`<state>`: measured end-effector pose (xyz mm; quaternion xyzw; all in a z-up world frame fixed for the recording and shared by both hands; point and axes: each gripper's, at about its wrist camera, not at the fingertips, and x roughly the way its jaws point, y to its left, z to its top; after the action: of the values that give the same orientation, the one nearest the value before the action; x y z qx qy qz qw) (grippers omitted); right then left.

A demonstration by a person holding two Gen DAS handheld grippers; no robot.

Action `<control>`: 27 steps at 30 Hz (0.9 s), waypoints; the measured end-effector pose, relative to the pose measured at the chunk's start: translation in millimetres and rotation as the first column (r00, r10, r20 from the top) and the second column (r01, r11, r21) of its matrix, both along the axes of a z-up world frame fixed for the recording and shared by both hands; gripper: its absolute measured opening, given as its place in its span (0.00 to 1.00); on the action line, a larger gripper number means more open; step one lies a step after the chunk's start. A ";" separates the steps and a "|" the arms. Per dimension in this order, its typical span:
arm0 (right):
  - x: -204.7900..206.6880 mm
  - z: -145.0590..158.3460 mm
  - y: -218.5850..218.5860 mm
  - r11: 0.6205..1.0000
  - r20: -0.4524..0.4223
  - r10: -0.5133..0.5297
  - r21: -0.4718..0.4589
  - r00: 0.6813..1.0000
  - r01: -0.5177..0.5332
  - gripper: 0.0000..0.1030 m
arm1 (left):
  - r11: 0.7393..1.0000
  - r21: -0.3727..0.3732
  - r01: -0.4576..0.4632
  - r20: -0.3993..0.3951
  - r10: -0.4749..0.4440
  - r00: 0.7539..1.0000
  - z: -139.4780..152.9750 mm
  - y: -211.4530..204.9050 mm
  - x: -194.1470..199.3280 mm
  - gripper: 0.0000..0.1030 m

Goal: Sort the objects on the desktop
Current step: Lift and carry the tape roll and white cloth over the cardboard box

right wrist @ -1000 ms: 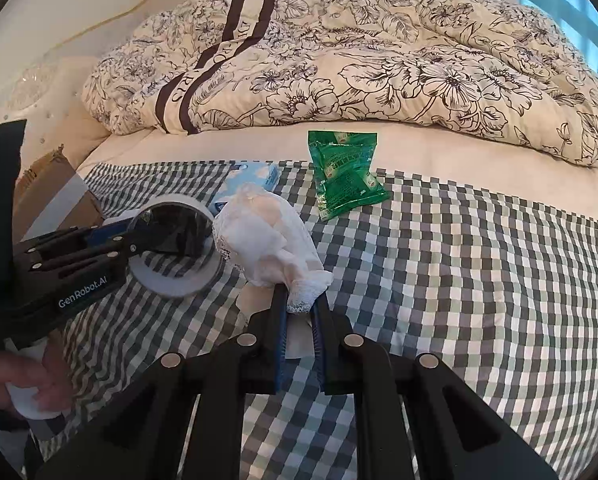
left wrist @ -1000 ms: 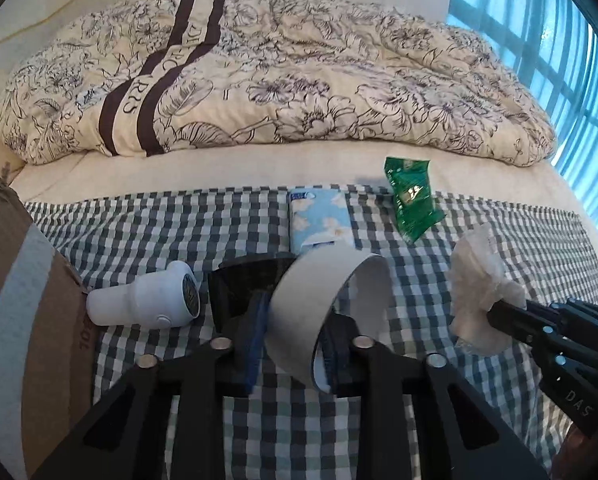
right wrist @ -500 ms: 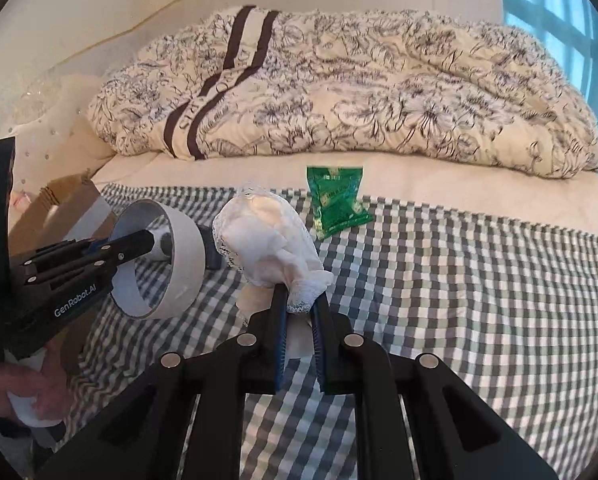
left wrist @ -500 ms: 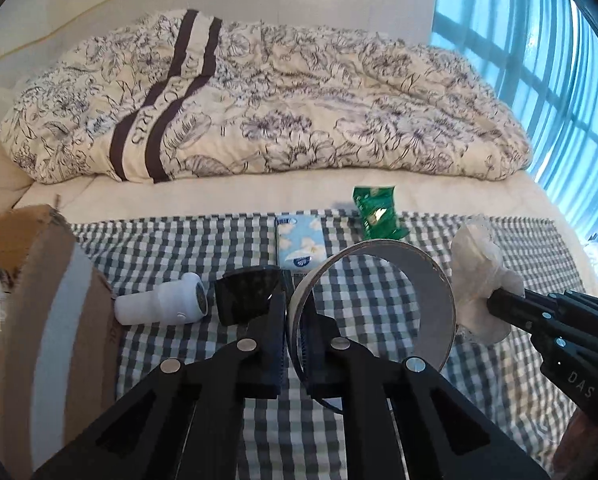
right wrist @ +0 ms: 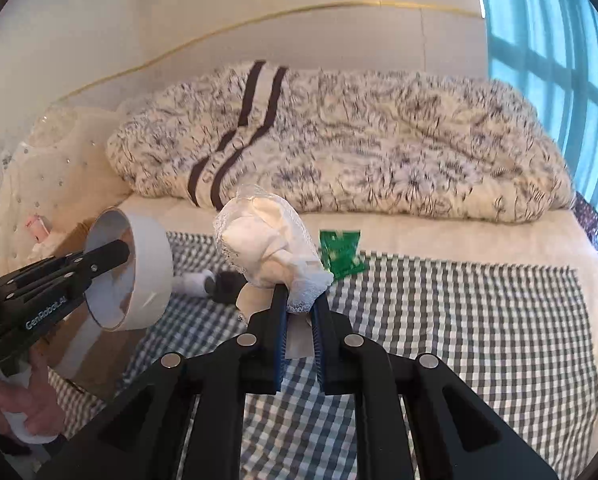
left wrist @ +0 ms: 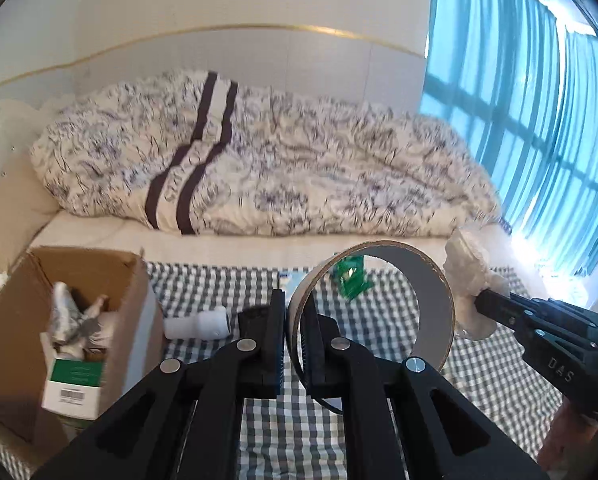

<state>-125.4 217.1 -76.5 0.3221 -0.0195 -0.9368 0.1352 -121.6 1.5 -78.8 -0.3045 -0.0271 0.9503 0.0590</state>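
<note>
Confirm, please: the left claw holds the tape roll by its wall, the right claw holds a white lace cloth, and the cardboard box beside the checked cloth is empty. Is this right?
Not entirely. The cardboard box is not empty: the left wrist view shows several items inside it. The rest stands: the left claw grips the tape roll by its wall, and the right claw holds the white lace cloth.

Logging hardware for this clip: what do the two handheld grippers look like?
Both are matte black plastic with silver round fasteners and blue pads inside the fingers. The left gripper bears white "GenRobot.AI" lettering and has a white handle; the right gripper shows "DAS". No cables or sleeves visible.
</note>
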 end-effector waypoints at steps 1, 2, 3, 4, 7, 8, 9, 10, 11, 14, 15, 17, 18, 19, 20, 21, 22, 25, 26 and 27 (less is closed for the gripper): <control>5.5 6.3 -2.4 1.000 -0.013 0.001 -0.001 1.000 -0.001 0.11 | 1.000 0.004 -0.006 -0.017 0.006 1.000 6.9 -2.4 6.7 0.07; 8.6 10.1 -4.1 1.000 -0.020 0.003 -0.003 1.000 -0.003 0.11 | 1.000 0.011 -0.008 -0.032 0.009 0.999 13.6 -5.2 13.0 0.07; 13.9 16.4 -7.0 1.000 -0.031 0.008 -0.008 0.999 -0.008 0.11 | 1.000 0.015 -0.010 -0.041 0.011 0.999 18.5 -7.5 17.6 0.07; 16.2 19.9 -8.3 1.000 -0.038 0.011 -0.011 0.999 -0.011 0.11 | 1.000 0.014 -0.013 -0.051 0.014 0.999 24.1 -10.1 22.5 0.07; 28.2 35.9 -17.4 1.000 -0.078 0.015 -0.004 0.997 -0.016 0.11 | 1.000 0.015 -0.020 -0.084 0.022 0.996 38.7 -17.9 36.2 0.07; 31.0 40.2 -20.6 1.000 -0.087 0.016 -0.005 0.996 -0.016 0.11 | 1.000 0.011 -0.024 -0.095 0.025 0.995 43.3 -20.9 40.5 0.07; 33.3 43.1 -22.3 1.000 -0.094 0.017 -0.005 0.995 -0.017 0.11 | 1.000 0.009 -0.028 -0.103 0.029 0.994 47.1 -23.8 43.8 0.07; 36.0 45.7 -24.6 1.000 -0.100 0.019 -0.005 0.995 -0.020 0.11 | 0.999 0.007 -0.032 -0.111 0.033 0.993 50.7 -27.4 47.5 0.07; 37.9 48.5 -28.0 1.000 -0.105 0.022 -0.005 0.994 -0.022 0.11 | 0.999 0.009 -0.037 -0.117 0.037 0.992 54.0 -31.6 51.1 0.07; 43.4 53.5 -40.5 0.999 -0.115 0.036 -0.005 0.993 -0.036 0.11 | 0.999 0.010 -0.051 -0.129 0.052 0.990 59.2 -43.9 61.4 0.07; 44.8 55.1 -46.5 0.999 -0.119 0.042 -0.001 0.992 -0.042 0.11 | 0.998 0.010 -0.055 -0.130 0.056 0.990 59.6 -48.0 63.5 0.07; 46.9 56.6 -56.4 0.998 -0.124 0.055 0.002 0.991 -0.055 0.11 | 0.998 0.010 -0.067 -0.132 0.067 0.989 61.3 -58.3 67.9 0.07; 47.5 57.9 -63.6 0.998 -0.126 0.064 0.004 0.990 -0.064 0.11 | 0.997 0.010 -0.071 -0.133 0.072 0.989 62.0 -62.6 69.9 0.07; 48.4 58.4 -67.9 0.998 -0.127 0.070 0.005 0.990 -0.069 0.11 | 0.997 0.012 -0.075 -0.134 0.076 0.988 62.7 -66.9 72.1 0.07; 48.5 59.7 -74.9 0.997 -0.128 0.079 0.008 0.989 -0.079 0.11 | 0.997 0.014 -0.081 -0.137 0.082 0.987 64.1 -73.6 74.2 0.07; 48.6 60.6 -80.5 0.996 -0.129 0.088 0.010 0.988 -0.087 0.11 | 0.996 0.014 -0.086 -0.139 0.087 0.986 65.1 -78.4 75.9 0.07; 50.1 61.8 -86.1 0.995 -0.130 0.096 0.011 0.987 -0.096 0.11 | 0.996 0.014 -0.093 -0.141 0.094 0.986 66.1 -84.3 77.2 0.07; 51.3 64.5 -101.3 0.993 -0.134 0.118 0.012 0.984 -0.117 0.11 | 0.993 0.014 -0.115 -0.143 0.116 0.983 67.3 -99.9 80.7 0.07; 50.7 65.4 -108.0 0.992 -0.134 0.127 0.012 0.983 -0.127 0.11 | 0.992 0.014 -0.123 -0.143 0.124 0.982 67.2 -104.2 82.0 0.07; 49.8 66.0 -113.4 0.991 -0.134 0.136 0.012 0.982 -0.135 0.11 | 0.991 0.013 -0.132 -0.142 0.132 0.981 67.4 -109.0 83.4 0.07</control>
<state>-75.6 103.7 -10.5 0.2589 0.0127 -0.9451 0.1992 -38.2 -107.5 -11.4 -0.2331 -0.0447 0.9714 -0.0017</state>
